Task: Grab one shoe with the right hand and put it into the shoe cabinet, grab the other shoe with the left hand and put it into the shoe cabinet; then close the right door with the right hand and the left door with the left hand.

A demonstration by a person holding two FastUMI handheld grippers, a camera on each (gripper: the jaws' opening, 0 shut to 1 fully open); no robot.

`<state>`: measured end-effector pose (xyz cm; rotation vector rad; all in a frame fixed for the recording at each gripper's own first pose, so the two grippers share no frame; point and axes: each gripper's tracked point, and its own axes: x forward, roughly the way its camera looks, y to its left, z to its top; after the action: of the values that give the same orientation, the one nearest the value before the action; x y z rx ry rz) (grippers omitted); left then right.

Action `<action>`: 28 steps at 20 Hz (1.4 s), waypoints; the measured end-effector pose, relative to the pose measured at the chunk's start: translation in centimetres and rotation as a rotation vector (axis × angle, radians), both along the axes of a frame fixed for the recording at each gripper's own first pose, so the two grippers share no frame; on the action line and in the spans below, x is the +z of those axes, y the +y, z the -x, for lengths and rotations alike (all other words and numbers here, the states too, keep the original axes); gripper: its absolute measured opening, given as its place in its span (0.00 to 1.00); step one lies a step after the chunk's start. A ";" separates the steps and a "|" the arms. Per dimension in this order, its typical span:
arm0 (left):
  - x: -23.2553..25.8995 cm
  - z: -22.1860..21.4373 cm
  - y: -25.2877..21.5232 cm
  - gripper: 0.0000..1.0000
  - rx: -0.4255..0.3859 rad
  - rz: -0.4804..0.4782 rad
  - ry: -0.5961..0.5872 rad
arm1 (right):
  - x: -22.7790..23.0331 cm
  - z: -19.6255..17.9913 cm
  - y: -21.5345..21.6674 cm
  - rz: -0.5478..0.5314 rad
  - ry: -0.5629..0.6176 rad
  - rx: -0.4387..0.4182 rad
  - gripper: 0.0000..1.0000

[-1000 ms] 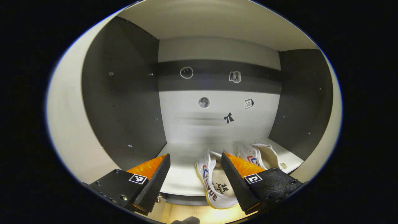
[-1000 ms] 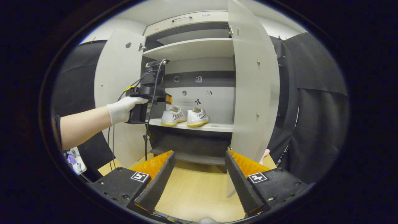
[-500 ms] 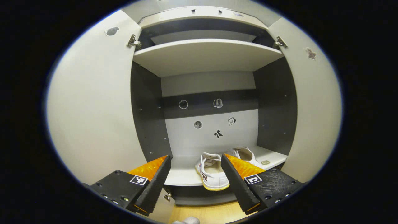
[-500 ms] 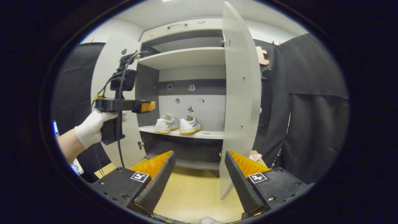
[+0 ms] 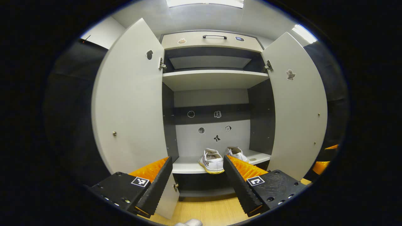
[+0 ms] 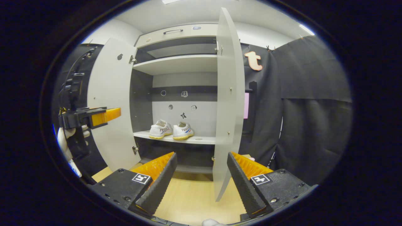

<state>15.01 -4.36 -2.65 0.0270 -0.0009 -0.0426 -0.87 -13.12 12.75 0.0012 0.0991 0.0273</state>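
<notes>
With both shoes already up on the shelf, the right gripper (image 6: 201, 175) hangs in front of the cabinet with its fingers spread and nothing between them, and just beyond it stands the right door (image 6: 227, 103), wide open and turned nearly edge-on. The left gripper (image 5: 196, 179) is spread and empty too, looking straight into the shoe cabinet (image 5: 213, 80); from the right gripper view it sits off to the left, near the left door (image 6: 110, 103), held by a gloved hand (image 6: 64, 141). Deeper in, the two white shoes (image 6: 171, 130) sit side by side on the lower shelf (image 6: 204, 140), toes towards the back, heels close to the front lip. So it's doors next, right one first by the task. The risk: that door offers only a thin edge, and a push landing off it could slip past. And if either heel overhangs the lip, a closing door may catch it and knock the shoe out onto the wooden floor (image 6: 191, 194).
</notes>
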 end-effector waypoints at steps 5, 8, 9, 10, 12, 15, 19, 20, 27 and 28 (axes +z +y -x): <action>-1.4 6.0 1.8 0.97 0.041 -0.021 -0.007 | 0.3 0.8 -0.9 -0.006 0.003 -0.022 1.00; -3.8 8.4 2.0 0.97 0.058 -0.014 0.020 | 0.1 1.2 -1.7 -0.003 0.012 -0.033 1.00; -4.7 9.0 1.9 0.97 0.056 -0.010 0.036 | 0.1 1.2 -2.0 0.002 0.016 -0.040 1.00; -5.5 9.4 1.7 0.97 0.053 -0.006 0.056 | 0.1 1.3 -2.4 0.008 0.016 -0.048 1.00; -6.0 9.7 1.7 1.00 0.055 0.008 0.070 | 0.7 1.3 -3.7 0.009 0.003 -0.071 1.00; -5.7 9.6 1.5 0.97 0.058 0.022 0.065 | 2.0 1.1 -6.9 0.013 -0.026 -0.126 1.00; -5.2 9.4 1.2 0.97 0.052 -0.003 0.050 | 4.1 -0.4 -12.3 0.008 -0.060 -0.219 1.00; -5.1 9.4 1.0 0.97 0.053 -0.005 0.050 | 4.5 -1.0 -13.3 0.000 -0.062 -0.234 1.00; -4.7 10.4 0.4 0.97 0.091 -0.001 0.041 | 6.4 -5.0 -15.3 -0.002 -0.081 -0.238 1.00; -4.6 10.5 0.4 0.97 0.096 -0.004 0.041 | 6.6 -5.2 -15.2 -0.003 -0.085 -0.232 1.00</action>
<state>4.51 -4.00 -7.29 0.0303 0.0413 0.0532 4.36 -28.35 19.34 0.0147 0.0136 -0.2044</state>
